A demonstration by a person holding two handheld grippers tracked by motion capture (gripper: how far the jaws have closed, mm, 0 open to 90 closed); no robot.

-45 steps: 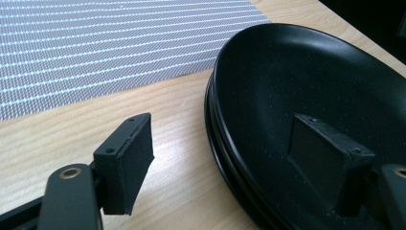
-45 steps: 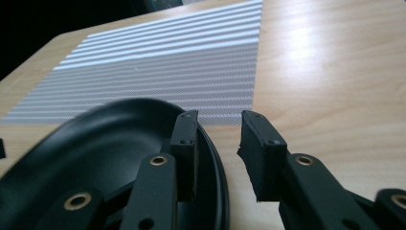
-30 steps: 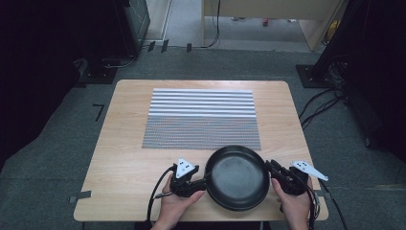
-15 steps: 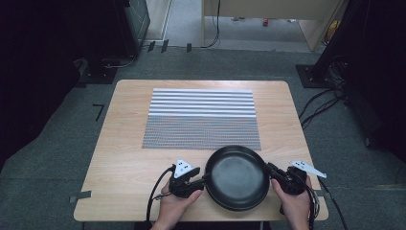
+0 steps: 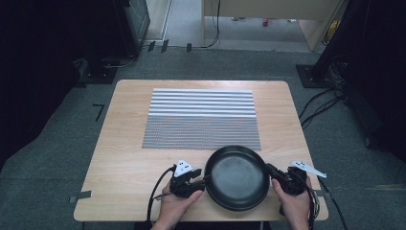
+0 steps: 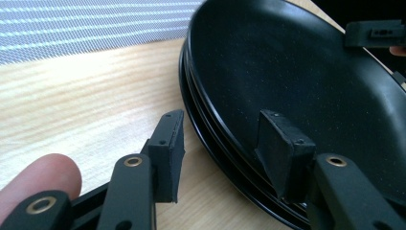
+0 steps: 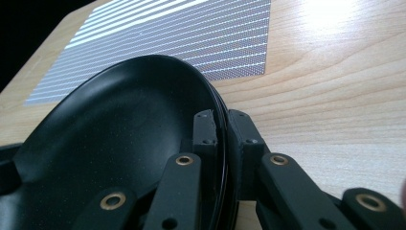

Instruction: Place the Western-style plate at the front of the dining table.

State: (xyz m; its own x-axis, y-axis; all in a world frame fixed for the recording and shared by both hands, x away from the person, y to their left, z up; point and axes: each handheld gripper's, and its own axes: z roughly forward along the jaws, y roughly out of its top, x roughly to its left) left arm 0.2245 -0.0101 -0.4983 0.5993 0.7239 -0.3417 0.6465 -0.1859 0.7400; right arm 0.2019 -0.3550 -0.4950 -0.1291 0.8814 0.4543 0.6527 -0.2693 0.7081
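Observation:
A black round dish [image 5: 237,177] lies on the wooden table [image 5: 124,158] near its front edge. My left gripper [image 5: 203,180] straddles the dish's left rim. In the left gripper view its jaws [image 6: 222,124] stand apart, one pad inside the dish [image 6: 297,72] and the outer pad clear of the rim; they have just been closing. My right gripper [image 5: 271,171] has just closed on the right rim. In the right gripper view both pads [image 7: 220,117] press the edge of the dish [image 7: 119,134] between them.
A grey mesh mat with white stripes [image 5: 201,120] covers the table's middle, just beyond the dish. Bare wood lies to the left and right of it. Cables trail from both grippers over the front edge. Dark floor and black stands surround the table.

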